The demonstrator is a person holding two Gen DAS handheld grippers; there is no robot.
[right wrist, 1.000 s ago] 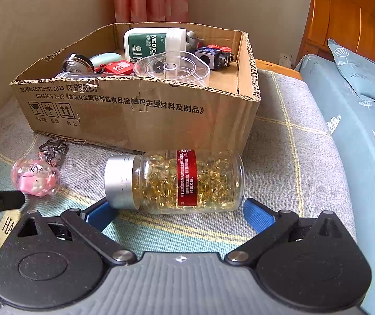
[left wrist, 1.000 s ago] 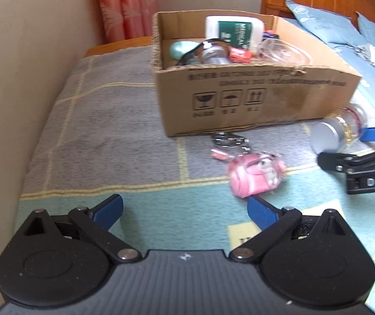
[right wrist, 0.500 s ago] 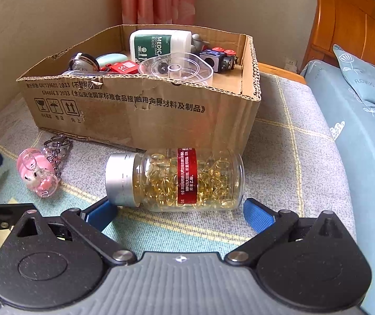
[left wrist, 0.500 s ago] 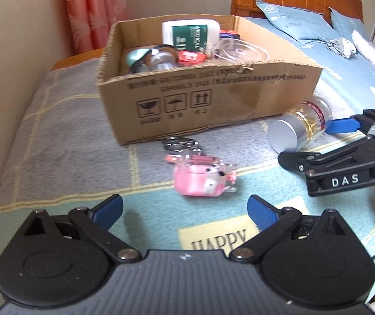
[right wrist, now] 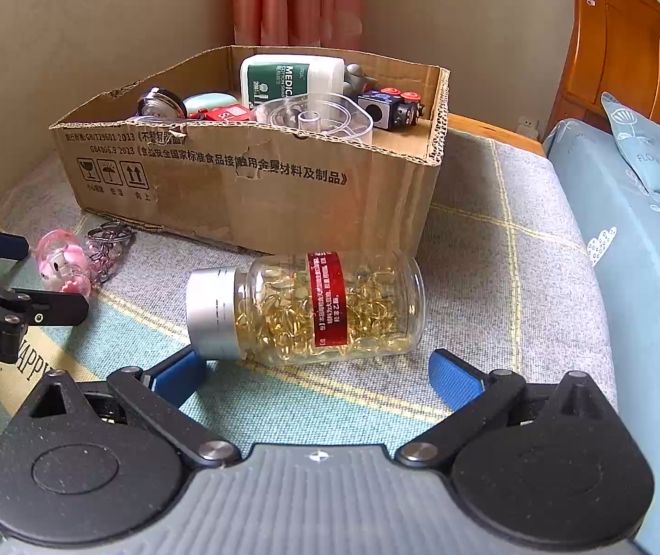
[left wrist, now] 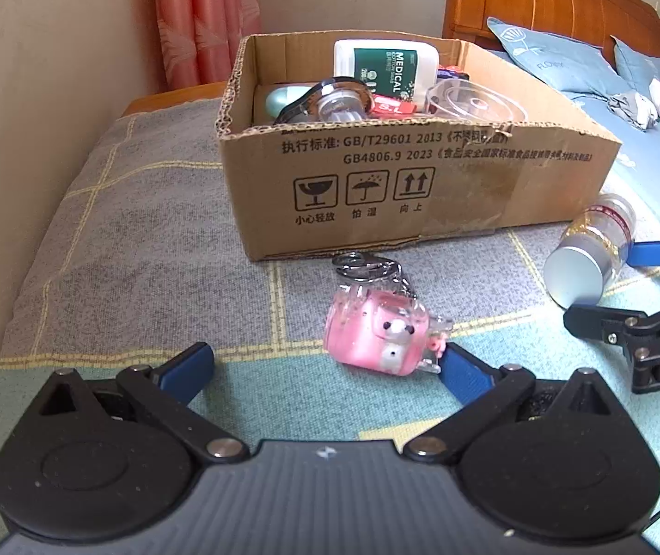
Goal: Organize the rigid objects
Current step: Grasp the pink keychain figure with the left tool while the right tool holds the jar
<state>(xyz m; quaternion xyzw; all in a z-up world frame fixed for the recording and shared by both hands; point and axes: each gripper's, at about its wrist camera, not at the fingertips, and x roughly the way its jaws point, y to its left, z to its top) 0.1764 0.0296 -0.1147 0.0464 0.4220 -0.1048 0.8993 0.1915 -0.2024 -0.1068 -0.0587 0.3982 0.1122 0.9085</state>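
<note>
On the blanket [left wrist: 145,240] in front of the cardboard box [left wrist: 422,185], the left gripper [left wrist: 325,370] is sitting closer to the pink keychain [left wrist: 376,337] than a moment ago, jaws spread wide and holding nothing. Toward the blanket's right edge, the right gripper [right wrist: 316,374] is also gaping open, framing the capsule bottle [right wrist: 325,307] that is lying on its side, silver cap pointing left.

left tool [left wrist: 325,370] now closer to pink keychain [left wrist: 378,335], right tool [right wrist: 316,372] nearer bottle [right wrist: 311,307]

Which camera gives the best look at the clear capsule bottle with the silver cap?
The right wrist view: the clear capsule bottle with the silver cap lies centred, label readable. The left wrist view shows it small, cap-first, at the right edge.
</note>
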